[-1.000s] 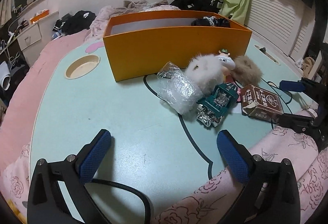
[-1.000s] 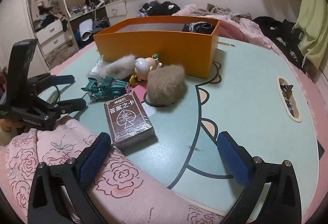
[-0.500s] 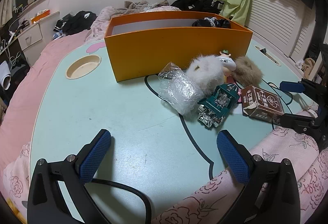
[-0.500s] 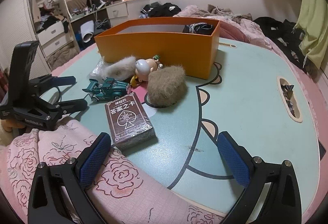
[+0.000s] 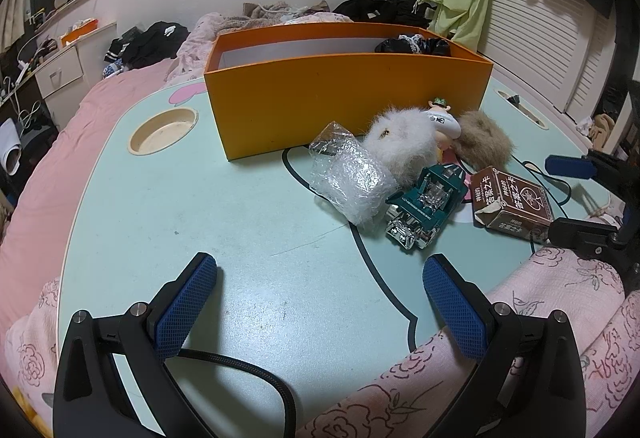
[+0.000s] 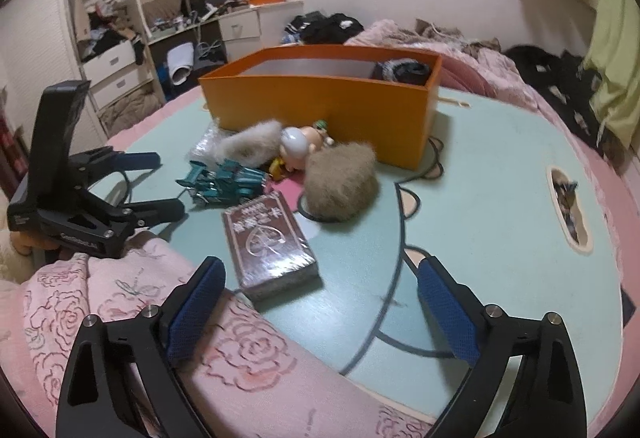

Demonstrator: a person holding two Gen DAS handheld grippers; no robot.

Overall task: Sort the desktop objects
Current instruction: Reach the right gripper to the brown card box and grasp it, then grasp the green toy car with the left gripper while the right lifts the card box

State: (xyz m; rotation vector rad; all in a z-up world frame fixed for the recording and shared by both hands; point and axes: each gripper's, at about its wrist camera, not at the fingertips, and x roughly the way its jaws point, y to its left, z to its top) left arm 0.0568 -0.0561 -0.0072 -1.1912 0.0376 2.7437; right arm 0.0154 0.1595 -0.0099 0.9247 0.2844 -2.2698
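While our right tool (image 6: 320, 290) narrows its jaws around nothing, the brown card box (image 6: 270, 240) lies on the surface (image 6: 492, 205) just ahead. Our left tool (image 5: 318, 292) gapes empty; the orange box (image 5: 344, 105) stands behind the toys.

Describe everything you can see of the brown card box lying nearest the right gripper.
The brown rectangular card box lies flat on the mint green tabletop, glossy as if shrink-wrapped, with pale Chinese characters and a spade emblem on its top face. In the left wrist view one end corner looks torn or dented. Its near end sits by the pink rose-print fabric. It is close to the green toy car and tan fur ball; contact is unclear. Nothing grips it.
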